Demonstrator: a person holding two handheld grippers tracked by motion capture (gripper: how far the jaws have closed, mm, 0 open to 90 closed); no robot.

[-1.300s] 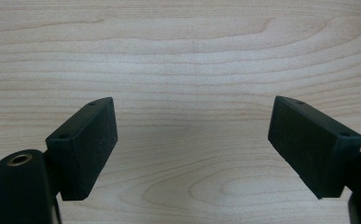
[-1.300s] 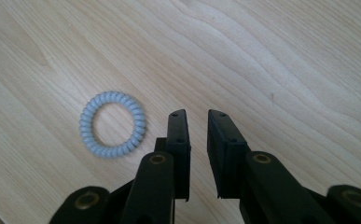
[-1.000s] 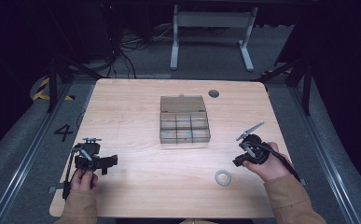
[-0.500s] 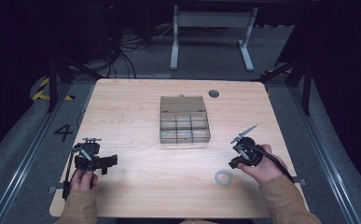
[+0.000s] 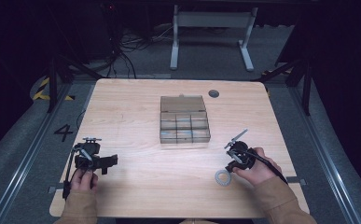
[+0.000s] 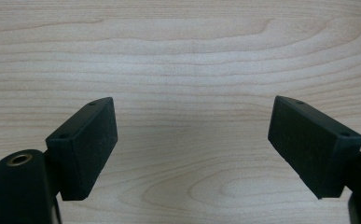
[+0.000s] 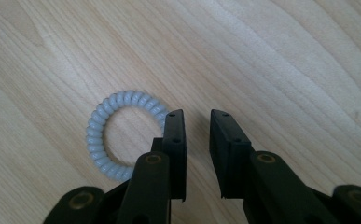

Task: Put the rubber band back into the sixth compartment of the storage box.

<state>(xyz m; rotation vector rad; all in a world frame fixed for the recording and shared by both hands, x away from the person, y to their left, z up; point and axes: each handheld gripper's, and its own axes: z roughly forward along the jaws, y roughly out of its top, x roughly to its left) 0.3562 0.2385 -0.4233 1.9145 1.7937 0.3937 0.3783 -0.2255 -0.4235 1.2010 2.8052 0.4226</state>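
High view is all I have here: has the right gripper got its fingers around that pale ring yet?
Observer: Not yet. In the right gripper view, the gap at the right gripper holds nothing but wood, and the coiled ring lies off to one side.
Operator: How far off is it?
Observer: Very little. One of the fingers crosses in front of the ring's rim. I cannot tell whether it touches.
Operator: Is the gap wide enough to take the rim?
Observer: It is narrow, though the jaws have just been opening. The left gripper is spread wide over the bare table.
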